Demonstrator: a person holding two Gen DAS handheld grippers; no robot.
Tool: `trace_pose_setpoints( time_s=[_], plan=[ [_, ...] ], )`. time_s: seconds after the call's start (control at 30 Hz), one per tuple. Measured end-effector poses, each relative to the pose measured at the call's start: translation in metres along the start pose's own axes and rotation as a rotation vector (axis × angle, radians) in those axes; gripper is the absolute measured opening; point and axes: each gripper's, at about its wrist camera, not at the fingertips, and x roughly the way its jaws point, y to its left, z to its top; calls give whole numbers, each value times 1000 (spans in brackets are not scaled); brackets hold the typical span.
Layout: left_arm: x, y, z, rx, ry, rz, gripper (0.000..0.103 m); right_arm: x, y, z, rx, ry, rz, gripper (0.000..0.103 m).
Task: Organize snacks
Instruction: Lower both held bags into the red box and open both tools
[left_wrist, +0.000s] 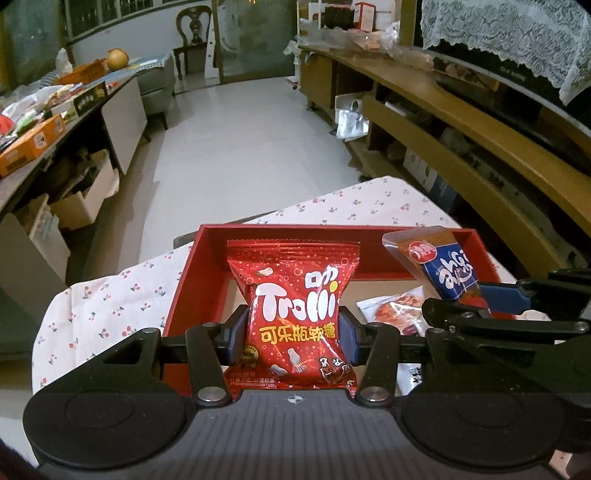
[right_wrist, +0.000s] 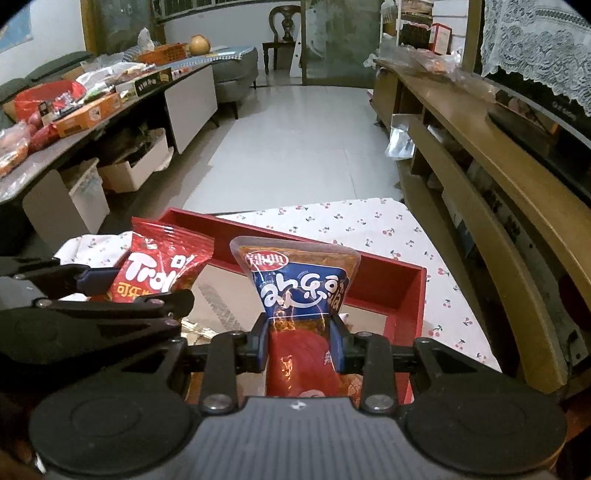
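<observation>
The left gripper (left_wrist: 293, 328) squeezes the red candy bag (left_wrist: 295, 314) and the right gripper (right_wrist: 299, 339) squeezes the blue bag (right_wrist: 303, 295), both over the red box (left_wrist: 369, 230) to drop inside.

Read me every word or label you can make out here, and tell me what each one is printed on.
"Trolli": red gummy packet in the left gripper.
"可乐瓶软糖": same packet, yellow characters.
White brush lettering: blue-and-orange snack packet in the right gripper; not readable.
Fine print on both packets, labels on far boxes: too small.
</observation>
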Motion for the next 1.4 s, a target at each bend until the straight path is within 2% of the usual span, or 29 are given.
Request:
trace_pose_setpoints(
  time_s=[0.83,1.4],
  plan=[
    [29,6,-14,4,75,42,57,35,13,-8,-45,71,-28,39],
    [36,10,-19,-1,104,48,57,41,17,-14,-80,65,-39,41]
  ],
)
